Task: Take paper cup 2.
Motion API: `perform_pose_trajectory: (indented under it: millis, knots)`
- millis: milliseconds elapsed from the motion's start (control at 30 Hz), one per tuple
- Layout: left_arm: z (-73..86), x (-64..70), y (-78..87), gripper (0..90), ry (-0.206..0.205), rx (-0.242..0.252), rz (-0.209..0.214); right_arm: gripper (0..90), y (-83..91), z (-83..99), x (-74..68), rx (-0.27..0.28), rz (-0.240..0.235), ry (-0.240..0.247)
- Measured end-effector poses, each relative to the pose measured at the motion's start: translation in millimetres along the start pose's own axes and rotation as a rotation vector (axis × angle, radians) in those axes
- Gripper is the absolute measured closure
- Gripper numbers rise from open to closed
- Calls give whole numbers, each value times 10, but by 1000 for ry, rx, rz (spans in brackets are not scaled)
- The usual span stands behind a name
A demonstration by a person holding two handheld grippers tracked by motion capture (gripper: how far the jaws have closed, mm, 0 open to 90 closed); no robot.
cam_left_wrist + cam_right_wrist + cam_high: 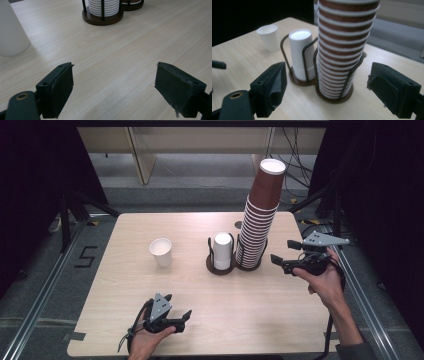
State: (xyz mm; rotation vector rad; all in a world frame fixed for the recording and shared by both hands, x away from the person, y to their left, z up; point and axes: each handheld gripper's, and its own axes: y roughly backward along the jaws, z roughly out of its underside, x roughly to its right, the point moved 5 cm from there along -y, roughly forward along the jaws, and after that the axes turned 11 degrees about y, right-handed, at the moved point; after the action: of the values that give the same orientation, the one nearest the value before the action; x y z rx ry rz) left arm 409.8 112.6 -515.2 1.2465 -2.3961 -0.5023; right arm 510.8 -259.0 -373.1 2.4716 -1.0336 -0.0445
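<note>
A tall stack of brown paper cups [260,215] [344,47] stands upside down in a wire holder at the table's middle right. Beside it, a short stack of white cups [223,251] [300,53] [103,6] fills a second holder. A single white cup [161,252] [268,37] [11,30] stands upright, alone, to the left. My right gripper [286,253] [327,90] is open, held just right of the brown stack with nothing between its jaws. Near the front edge my left gripper [179,308] [113,91] is open and empty, low over bare wood.
The light wooden table [200,320] has bare surface across its front and left. A cable hole [238,225] sits behind the holders. Dark stands and cables crowd the floor at both sides, and a pale cabinet [200,142] stands beyond the table.
</note>
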Motion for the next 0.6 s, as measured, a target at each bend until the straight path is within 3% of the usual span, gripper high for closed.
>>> perform_pose_trajectory:
  millis: [267, 333, 600]
  knots:
    - [5, 6, -24, 150, -1, -7, 11, 158, 8, -323, 122, 44, 14, 15]
    - [7, 4, -27, 150, -2, -8, 10, 157, 24, -414, 148, 50, 39, 26]
    - [5, 2, -32, 150, -5, -10, 13, 156, 12, -777, 203, 84, 23, 38]
